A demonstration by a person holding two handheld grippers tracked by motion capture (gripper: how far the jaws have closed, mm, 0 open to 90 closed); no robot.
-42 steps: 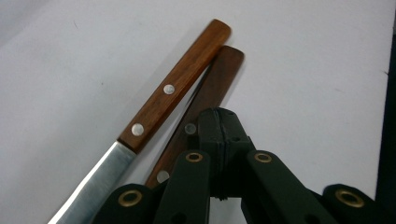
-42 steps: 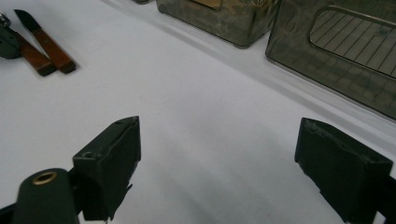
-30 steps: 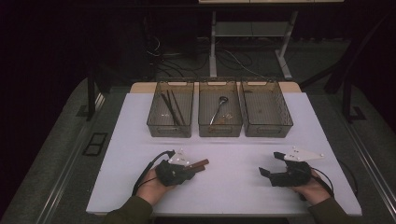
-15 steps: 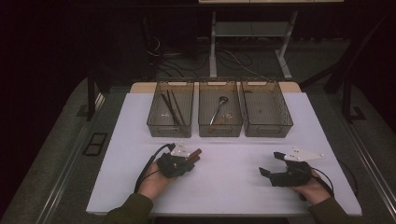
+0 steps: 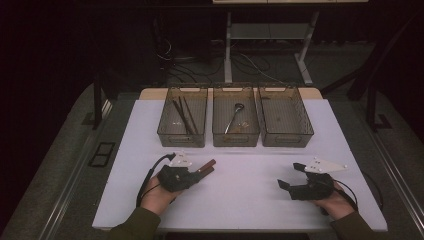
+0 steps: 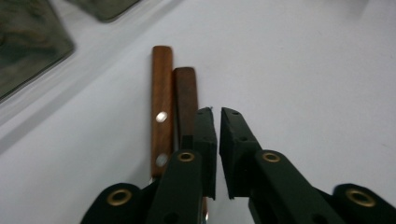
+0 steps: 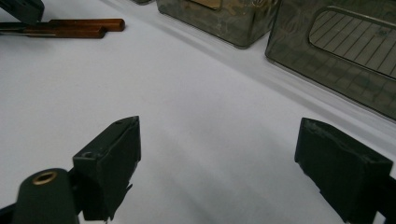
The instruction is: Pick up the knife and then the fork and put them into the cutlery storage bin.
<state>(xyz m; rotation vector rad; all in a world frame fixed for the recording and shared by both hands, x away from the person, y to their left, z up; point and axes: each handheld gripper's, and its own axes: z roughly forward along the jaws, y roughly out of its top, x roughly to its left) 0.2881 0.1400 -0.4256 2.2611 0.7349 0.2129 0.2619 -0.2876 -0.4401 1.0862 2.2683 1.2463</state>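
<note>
Two wooden-handled utensils [image 6: 173, 112] lie side by side on the tabletop [image 5: 240, 190], beside the left hand-held gripper [image 6: 216, 114], whose jaws, nearly clenched, have just been opening, nothing between them. Right hand-held gripper [image 7: 217, 154] released. Judged stiff, light; grasp at handles.

Two wooden handles [image 6: 161, 123] lie side by side on the white table, touching each other along their length. They are brown and flat, with squared ends. The lighter handle reaches a little further than the darker handle [image 6: 186, 100] beside it, and it carries two small shiny rivets. In the high view the pair [image 5: 206, 166] lies in the front left part of the table, well apart from the three bins, and points slantwise toward the middle bin. Whatever continues past the handles is hidden, so I cannot tell what kind of utensils they are.
</note>
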